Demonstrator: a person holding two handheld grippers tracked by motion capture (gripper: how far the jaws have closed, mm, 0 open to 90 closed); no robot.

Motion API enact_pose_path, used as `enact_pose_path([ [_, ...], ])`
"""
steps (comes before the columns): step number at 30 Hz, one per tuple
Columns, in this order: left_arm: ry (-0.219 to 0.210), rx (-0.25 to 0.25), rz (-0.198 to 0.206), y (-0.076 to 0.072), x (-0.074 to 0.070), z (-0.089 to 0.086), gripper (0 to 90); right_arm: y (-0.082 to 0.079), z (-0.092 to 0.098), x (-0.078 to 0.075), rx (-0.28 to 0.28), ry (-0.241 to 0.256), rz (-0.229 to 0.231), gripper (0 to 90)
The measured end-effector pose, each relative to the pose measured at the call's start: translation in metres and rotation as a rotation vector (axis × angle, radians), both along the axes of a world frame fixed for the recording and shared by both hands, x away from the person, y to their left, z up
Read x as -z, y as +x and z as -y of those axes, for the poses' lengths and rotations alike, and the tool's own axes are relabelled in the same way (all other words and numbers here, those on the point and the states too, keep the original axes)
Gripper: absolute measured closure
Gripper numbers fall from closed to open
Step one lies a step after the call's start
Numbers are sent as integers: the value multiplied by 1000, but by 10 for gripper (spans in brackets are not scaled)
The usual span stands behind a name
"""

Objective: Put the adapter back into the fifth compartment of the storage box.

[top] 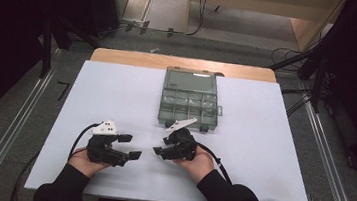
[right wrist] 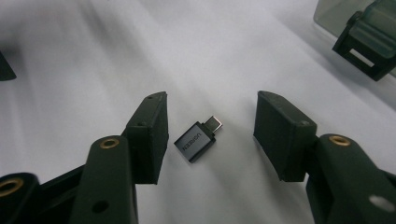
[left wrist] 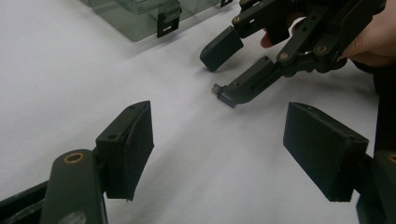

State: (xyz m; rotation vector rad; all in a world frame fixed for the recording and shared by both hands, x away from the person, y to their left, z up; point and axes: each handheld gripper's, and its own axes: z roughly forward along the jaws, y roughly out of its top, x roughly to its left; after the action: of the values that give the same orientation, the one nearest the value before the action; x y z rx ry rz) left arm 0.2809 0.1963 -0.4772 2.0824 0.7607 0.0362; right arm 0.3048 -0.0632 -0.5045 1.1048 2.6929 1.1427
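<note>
A small grey USB adapter lies flat on the white table, its metal plug pointing away. My right gripper is open, one jaw on each side of the adapter, neither touching it. From the left gripper view the adapter peeks out beside the lower jaw of the right gripper. In the high view the right gripper points left, just below the box. My left gripper faces it from the left, open with nothing between its jaws.
A clear plastic compartment box stands open at the table's middle, its lid laid back and its black latch facing me. Bare white surface lies to either side of the box. Cables trail from both grippers toward the near edge.
</note>
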Motion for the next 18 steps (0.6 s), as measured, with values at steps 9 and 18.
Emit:
enact_pose_path([
  [9, 4, 1, 0, 1, 1, 0, 244, -6, -4, 0, -9, -36, 28, 562],
  [18, 2, 1, -3, 0, 1, 1, 243, -9, -4, 1, -15, -44, 42, 656],
])
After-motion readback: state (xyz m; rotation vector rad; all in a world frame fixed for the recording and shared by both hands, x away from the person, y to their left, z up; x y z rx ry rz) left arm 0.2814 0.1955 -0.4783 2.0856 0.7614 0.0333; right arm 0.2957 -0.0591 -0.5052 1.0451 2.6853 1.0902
